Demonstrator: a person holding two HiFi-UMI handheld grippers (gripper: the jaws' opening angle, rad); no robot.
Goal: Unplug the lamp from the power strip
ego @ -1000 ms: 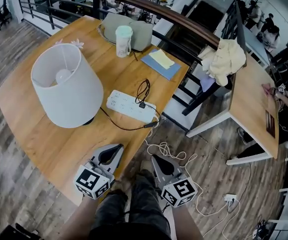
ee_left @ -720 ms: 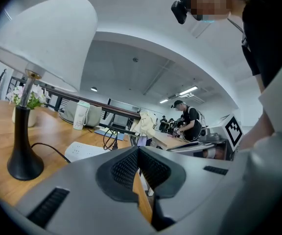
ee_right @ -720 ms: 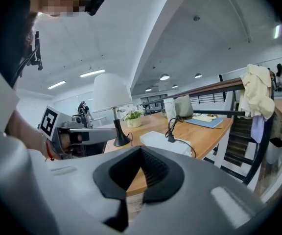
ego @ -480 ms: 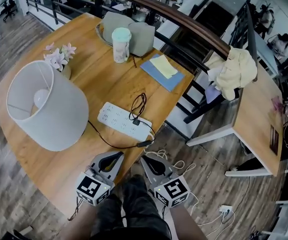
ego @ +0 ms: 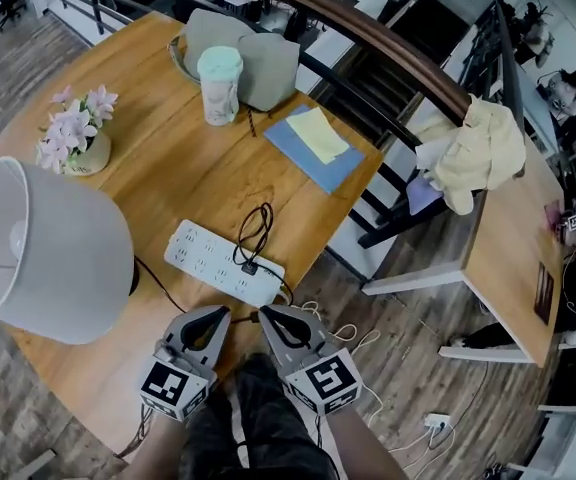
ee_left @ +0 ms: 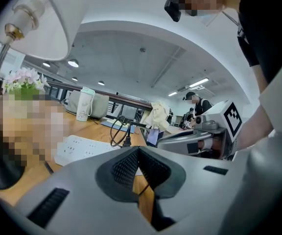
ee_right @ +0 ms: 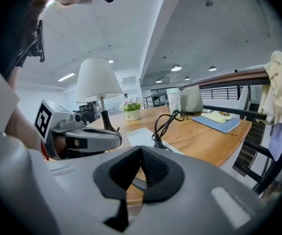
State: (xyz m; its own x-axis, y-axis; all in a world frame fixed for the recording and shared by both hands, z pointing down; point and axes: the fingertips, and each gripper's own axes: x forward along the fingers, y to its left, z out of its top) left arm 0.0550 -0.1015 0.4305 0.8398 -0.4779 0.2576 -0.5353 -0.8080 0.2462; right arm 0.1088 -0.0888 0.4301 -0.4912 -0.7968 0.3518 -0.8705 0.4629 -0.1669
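A wooden worktop (ego: 168,158) stands by a railing in an open office. At its left is the lamp (ego: 43,248), its pale shade tipped toward the camera. Right of it lies the white power strip (ego: 213,260), its long axis slanting from upper left down toward the near edge. One black plug (ego: 251,267), probably the lamp's, sits near the strip's right end. It stands up out of the top face with its cord (ego: 258,228) looped behind.

Just short of the near edge, the left hand-held gripper (ego: 223,313) and the right hand-held gripper (ego: 266,313) point at the strip. Each has its jaws together, and neither holds anything.

To do this well, one should pin the strip flat. The other should open, take the plug body rather than the cord, and draw it straight up along the prongs.
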